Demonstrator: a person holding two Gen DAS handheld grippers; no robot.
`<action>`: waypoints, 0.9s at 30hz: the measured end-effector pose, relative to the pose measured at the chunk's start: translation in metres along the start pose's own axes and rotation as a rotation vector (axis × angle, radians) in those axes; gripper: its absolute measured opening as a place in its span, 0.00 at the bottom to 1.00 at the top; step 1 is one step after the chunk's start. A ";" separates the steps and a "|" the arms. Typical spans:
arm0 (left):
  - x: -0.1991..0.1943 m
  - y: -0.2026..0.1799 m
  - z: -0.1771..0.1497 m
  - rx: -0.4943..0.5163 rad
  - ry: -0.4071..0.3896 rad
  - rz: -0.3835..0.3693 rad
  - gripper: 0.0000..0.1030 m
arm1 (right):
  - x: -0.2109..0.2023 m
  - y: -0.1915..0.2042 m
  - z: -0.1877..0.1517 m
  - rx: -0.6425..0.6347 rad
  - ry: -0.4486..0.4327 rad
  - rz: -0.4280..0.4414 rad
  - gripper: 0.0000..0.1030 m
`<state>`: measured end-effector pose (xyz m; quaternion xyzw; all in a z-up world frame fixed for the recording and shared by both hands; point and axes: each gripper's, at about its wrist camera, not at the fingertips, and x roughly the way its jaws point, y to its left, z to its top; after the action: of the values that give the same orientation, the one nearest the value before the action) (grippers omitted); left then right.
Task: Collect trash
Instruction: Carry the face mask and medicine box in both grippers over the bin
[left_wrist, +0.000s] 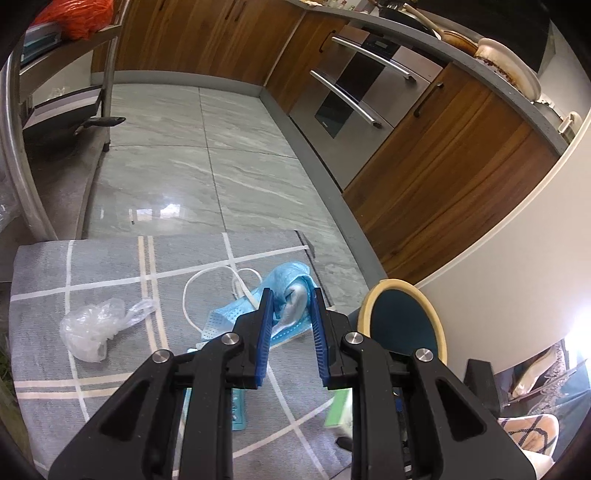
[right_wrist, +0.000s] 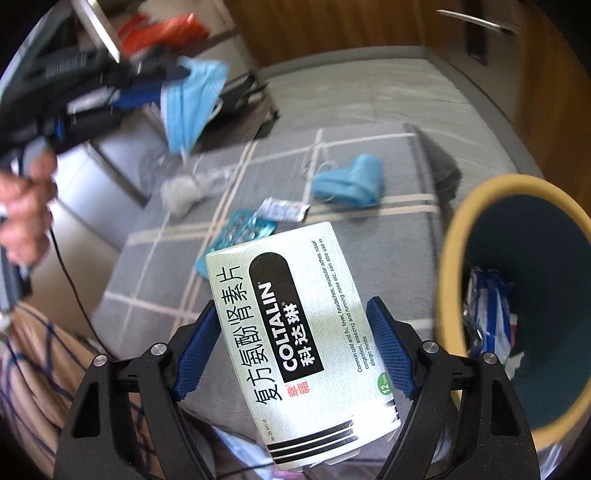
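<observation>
Blue pleated face mask (left_wrist: 221, 326) sits pinched in the left gripper (left_wrist: 291, 295), jaws nearly together on a fold, rest hanging below the fingers. Held above the grey check mat (left_wrist: 110, 266), prob. so it can swing over to the yellow-rimmed bin (left_wrist: 369, 295) just beside on the right. A 2nd crumpled mask (left_wrist: 291, 275) w/ white loops and a clear plastic bag (left_wrist: 92, 328) lie on the mat, not yet picked up.

Right wrist view: right gripper (right_wrist: 291, 303) stands wide, pads pressed on both long edges of a medicine box (right_wrist: 295, 332), so it's carried clear of the mat and tilted twd the bin (right_wrist: 454, 258). Box is white card w/ black panel and print, looks rigid and undented. Bin already has a blue-white wrapper (right_wrist: 487, 310) inside. Teal blister pack (right_wrist: 243, 229) and small sachet (right_wrist: 284, 210) lie on the mat beyond the box.
</observation>
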<state>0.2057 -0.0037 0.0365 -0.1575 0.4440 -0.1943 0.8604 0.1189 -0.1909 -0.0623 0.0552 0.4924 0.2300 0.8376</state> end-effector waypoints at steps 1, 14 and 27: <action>0.000 -0.002 0.000 0.001 0.001 -0.008 0.19 | -0.008 -0.005 -0.001 0.030 -0.022 -0.001 0.77; 0.031 -0.060 -0.023 0.095 0.076 -0.144 0.19 | -0.080 -0.068 -0.019 0.298 -0.196 -0.074 0.78; 0.073 -0.116 -0.053 0.133 0.192 -0.297 0.19 | -0.106 -0.129 -0.049 0.541 -0.267 -0.125 0.78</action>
<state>0.1781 -0.1454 0.0069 -0.1450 0.4821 -0.3623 0.7844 0.0764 -0.3589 -0.0436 0.2756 0.4240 0.0294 0.8622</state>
